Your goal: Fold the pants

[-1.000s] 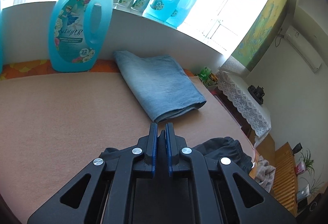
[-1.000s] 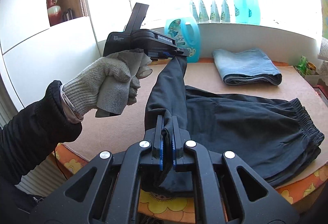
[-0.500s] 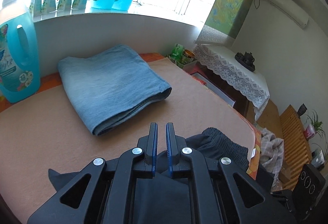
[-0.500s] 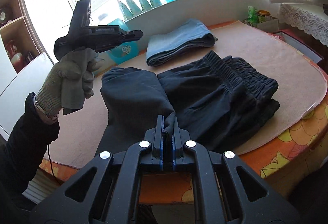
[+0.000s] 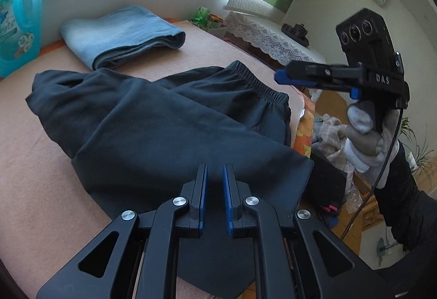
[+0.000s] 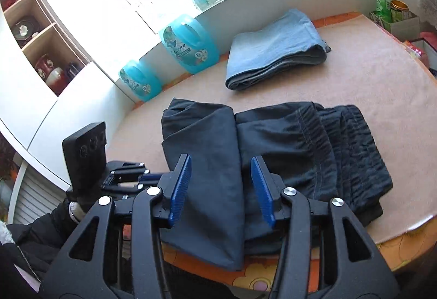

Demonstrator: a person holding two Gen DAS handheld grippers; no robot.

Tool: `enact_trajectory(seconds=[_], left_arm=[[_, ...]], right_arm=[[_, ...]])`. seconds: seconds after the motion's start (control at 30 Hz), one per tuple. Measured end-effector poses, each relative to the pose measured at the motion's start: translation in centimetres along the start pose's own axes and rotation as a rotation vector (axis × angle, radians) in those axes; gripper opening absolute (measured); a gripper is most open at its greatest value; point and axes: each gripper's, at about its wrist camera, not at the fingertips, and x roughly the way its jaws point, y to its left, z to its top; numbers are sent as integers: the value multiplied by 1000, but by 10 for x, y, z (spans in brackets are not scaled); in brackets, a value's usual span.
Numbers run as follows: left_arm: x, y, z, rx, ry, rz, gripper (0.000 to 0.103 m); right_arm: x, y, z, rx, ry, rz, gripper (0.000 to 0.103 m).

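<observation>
Black pants lie on the tan table cover, the legs folded over toward the elastic waistband. In the right wrist view the folded leg part covers the left half of the pants. My left gripper hovers over the near edge of the cloth. Its jaws are opening, a narrow gap shows and nothing is between them. My right gripper is open and still widening, with the cloth lying loose below the fingers. A gloved hand holds the right gripper off the table's right edge.
Folded light-blue jeans lie at the back of the table. Blue detergent bottles stand along the back wall. Boxes and tins sit at the far right corner. The left gripper shows at the left of the right wrist view.
Both grippers swung across with the pant legs, and the legs now lie over the rest of the pants. The right gripper has opened and let go. The left jaws have parted slightly.
</observation>
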Motion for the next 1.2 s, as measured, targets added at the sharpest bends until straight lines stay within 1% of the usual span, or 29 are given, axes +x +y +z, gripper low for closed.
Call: enact_trajectory(seconds=[0.07,0.17,0.27,0.33,0.4,0.5,0.57,0.6,0.67,0.73,0.77,0.83,0.93,0.97,1.03,1.13,1.17,1.2], left_arm=[[5,-1,-9,-6,11,4,10],[13,-1,-20,-21,31,1,10],[19,-3,-30,-9,41,10,10],[20,-4,-34,-1,38,9,10],[20,-4,-36,2,33,4,10],[20,-2,-36,5,30,-4,10],[20,-3,-37,13,28,-6,10],[19,-4,-38,16,26,-6,10],[19,-5,-38,18,24,-8,10],[17,-6,-38,18,20,-7,10],[16,-7,-39,22,17,-5,10],[13,-9,-41,34,10,6,10],[9,-14,-41,43,-8,10,10],[5,-15,-41,42,-19,12,14],[0,-15,-39,46,-46,16,20],[-2,-15,-33,52,-67,15,21],[0,-15,-32,53,-70,12,21],[1,-16,-30,54,-70,7,21]], right_arm=[[34,2,19,-2,75,19,48],[84,3,38,-33,166,-22,48],[123,-6,49,-12,246,-37,48],[141,-13,51,6,283,-54,48],[154,-19,52,39,316,-37,48],[166,-23,49,84,340,3,48],[167,-21,47,108,326,58,48],[165,-19,47,117,314,82,45],[161,-11,46,104,289,94,19],[153,-2,45,80,247,79,10],[147,3,45,64,223,64,8],[132,13,47,23,170,20,5],[100,18,54,-49,87,-92,4],[91,17,59,-60,67,-129,4],[70,6,65,-66,40,-185,4],[53,-13,70,-102,17,-329,4],[49,-24,71,-89,18,-365,4],[46,-37,73,-58,20,-380,4]])
